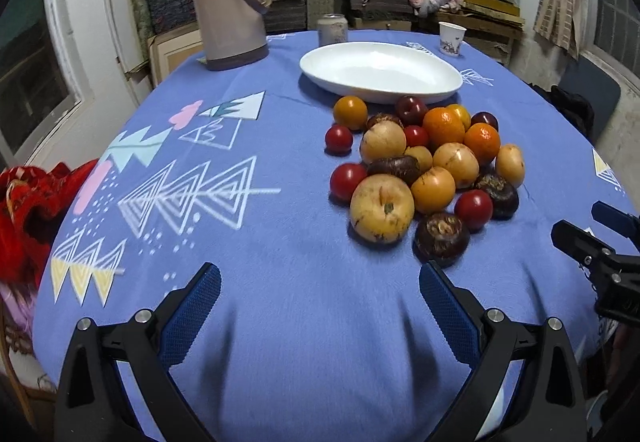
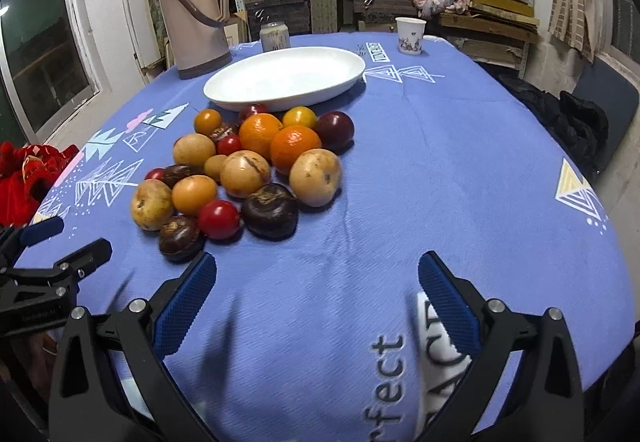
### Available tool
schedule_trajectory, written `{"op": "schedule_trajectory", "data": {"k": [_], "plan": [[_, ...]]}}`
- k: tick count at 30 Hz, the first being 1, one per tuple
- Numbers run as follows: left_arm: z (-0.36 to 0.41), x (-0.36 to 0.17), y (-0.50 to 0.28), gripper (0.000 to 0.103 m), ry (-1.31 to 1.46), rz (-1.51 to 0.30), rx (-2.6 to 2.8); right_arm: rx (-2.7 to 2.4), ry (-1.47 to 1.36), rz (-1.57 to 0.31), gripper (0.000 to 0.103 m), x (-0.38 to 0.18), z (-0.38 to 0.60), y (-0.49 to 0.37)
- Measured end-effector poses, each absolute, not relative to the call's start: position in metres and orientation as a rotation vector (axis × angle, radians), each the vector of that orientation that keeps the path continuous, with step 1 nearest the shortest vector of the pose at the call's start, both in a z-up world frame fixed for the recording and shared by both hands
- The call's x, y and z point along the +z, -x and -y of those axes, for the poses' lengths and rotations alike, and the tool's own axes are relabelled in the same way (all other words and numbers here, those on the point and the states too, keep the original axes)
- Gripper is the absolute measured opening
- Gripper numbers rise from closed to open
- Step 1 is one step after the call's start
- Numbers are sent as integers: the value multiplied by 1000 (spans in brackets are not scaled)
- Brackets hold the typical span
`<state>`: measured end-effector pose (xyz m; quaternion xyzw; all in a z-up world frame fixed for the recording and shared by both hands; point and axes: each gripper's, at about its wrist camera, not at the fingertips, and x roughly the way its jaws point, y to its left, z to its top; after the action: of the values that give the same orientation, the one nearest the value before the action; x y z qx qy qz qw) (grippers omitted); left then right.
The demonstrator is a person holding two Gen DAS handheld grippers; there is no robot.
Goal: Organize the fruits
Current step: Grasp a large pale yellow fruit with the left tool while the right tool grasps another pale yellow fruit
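A: Why is all the fruit (image 2: 244, 170) heaped on the blue tablecloth (image 2: 440, 162) and nothing in the white oval dish (image 2: 344, 80)?

B: By the look of it the sorting has not begun. The dish sits empty just behind the pile, its near rim close to the rearmost pieces, so I judge it to be the place the fruit is meant to go. It is near enough that each piece needs only a short carry.

A: And the grippers?

B: Both hang low over the near edge of the table, apart from the heap. The left gripper (image 1: 320, 306) has its blue pads spread wide with nothing between them; the fruit lies ahead of it and to its right. The right gripper (image 2: 318, 298) is just as wide and just as empty, the fruit ahead and to its left. The pile sits between the two, so either can reach in.

A: What lies closest?

B: A dark brown, rough-skinned fruit (image 2: 179, 238), at the near edge of the heap, just ahead of the right gripper's left pad. Beside it are a small red fruit (image 2: 218, 219) and a pale yellow one (image 2: 152, 204). The two oranges (image 2: 295, 150) sit deeper in, touching their neighbours.

A: The thermos (image 2: 192, 18) and paper cup (image 2: 410, 35)?

B: Both at the far edge, clear of the work.
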<state>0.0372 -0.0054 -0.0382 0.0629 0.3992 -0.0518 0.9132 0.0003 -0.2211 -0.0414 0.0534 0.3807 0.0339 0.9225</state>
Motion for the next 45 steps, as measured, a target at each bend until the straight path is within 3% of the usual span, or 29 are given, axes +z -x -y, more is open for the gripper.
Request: {"op": "schedule_trajectory", "data": {"k": [9,12,15,17,18,28,29,32,37,38,40,41,45], "plan": [[9,-48,-75,100,-113,-855,-209,160,-157,-786,99,-52,240,-22],[13,-52,-84,83,-108,-874,-249,194,-158,-785,99,-52,237,-27],[16,-57,-94,75,-79,-897,-298,228,-148,-783,99,-51,234,-31],[19,-59,-98,59,-67,-911,-332,244,-141,-782,99,-51,232,-33],[21,-61,-101,44,-59,-929,-357,249,-138,-783,99,-50,231,-34],[19,-63,-107,44,-45,-915,-377,280,-124,-847,99,-43,240,-61],[16,-63,-108,44,-42,-915,-377,285,-129,-858,97,-42,242,-67],[11,-64,-108,44,-24,-912,-384,308,-120,-891,66,-42,241,-84],[10,-64,-107,44,-24,-900,-390,315,-95,-941,61,-53,233,-105],[10,-64,-107,44,-22,-900,-392,334,-106,-943,52,-54,233,-107],[9,-64,-107,44,-20,-900,-394,349,-110,-942,49,-53,231,-109],[9,-64,-107,44,-17,-901,-395,344,-107,-937,40,-52,231,-107],[6,-62,-105,44,-5,-900,-399,360,-141,-916,39,-45,240,-100]]}}
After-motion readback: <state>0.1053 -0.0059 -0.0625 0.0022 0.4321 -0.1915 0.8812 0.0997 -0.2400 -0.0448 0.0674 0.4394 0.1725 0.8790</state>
